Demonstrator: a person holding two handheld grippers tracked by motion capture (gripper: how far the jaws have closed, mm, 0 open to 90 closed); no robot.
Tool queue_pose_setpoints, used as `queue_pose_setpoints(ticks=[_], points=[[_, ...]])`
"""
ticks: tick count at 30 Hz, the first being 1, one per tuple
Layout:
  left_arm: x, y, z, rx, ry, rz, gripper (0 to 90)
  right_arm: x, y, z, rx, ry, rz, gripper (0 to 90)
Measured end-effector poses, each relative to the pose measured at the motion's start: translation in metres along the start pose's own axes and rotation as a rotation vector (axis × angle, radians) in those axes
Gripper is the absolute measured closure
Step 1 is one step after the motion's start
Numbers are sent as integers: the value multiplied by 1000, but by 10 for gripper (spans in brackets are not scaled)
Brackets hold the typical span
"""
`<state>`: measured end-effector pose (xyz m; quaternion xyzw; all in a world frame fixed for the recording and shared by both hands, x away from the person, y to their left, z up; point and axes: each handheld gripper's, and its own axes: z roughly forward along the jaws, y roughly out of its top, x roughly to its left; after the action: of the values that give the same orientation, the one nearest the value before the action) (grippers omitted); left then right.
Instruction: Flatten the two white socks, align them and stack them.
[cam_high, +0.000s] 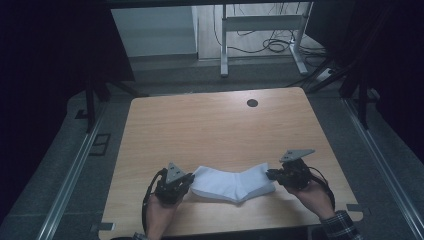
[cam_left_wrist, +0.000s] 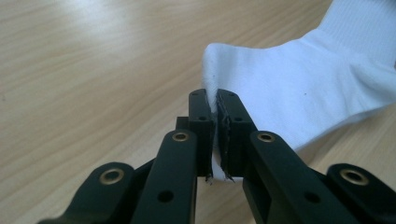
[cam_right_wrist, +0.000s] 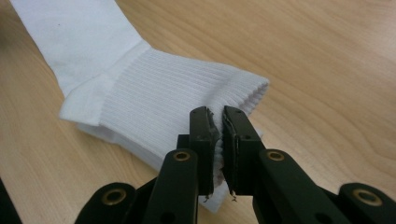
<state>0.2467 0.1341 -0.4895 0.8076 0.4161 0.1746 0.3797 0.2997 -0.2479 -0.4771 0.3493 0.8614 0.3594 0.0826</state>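
a: two grippers, one white sock (cam_high: 232, 184). where does the sock lie relative to the jaws?

b: it lies on the wooden table (cam_high: 210, 125) near the person's edge, stretched between both grippers. the left gripper (cam_high: 187, 181) meets the sock's left end, the right gripper (cam_high: 271, 174) its right end.

a: state of the left jaws?

b: in the left gripper view the left gripper (cam_left_wrist: 215, 100) has its jaws pressed together on a thin fold of the sock (cam_left_wrist: 299, 88). the fabric runs down through the narrow slit between the pads and shows again below them. this is the smooth, rounded end of the sock.

a: and the right jaws?

b: in the right gripper view the right gripper (cam_right_wrist: 215, 116) pinches the ribbed cuff of the sock (cam_right_wrist: 154, 98). the pads are close together with the cuff edge bunched between them. the cuff opening sits just to the right of the jaws.

a: any containers on the table?

b: none to report. a dark round hole (cam_high: 252, 103) sits near the far edge of the table.

a: what is hidden or hard to make out?

b: from the high view the jaw tips are small and dark, so the grip cannot be read there. the person's forearms are cut off at the bottom edge. the room around the table is dim; a metal frame (cam_high: 262, 30) with loose cables stands on the floor beyond.
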Motion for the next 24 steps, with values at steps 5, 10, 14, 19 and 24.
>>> queue_pose_setpoints(ticks=[5, 10, 14, 19, 24], points=[[-3, -8, 6, 23, 2, 5, 849, 3, -5, 4, 26, 7, 0, 825], [-5, -15, 20, 71, 19, 28, 836, 2, -15, 19, 89, -8, -1, 814], [-6, -20, 29, 101, 29, 38, 756, 1, -20, 25, 121, -22, 1, 777], [-4, -14, 21, 59, 38, 30, 609, 0, -16, 14, 74, -45, 14, 717], [0, -14, 21, 64, 27, 18, 622, 0, -14, 15, 65, -47, 18, 704]])
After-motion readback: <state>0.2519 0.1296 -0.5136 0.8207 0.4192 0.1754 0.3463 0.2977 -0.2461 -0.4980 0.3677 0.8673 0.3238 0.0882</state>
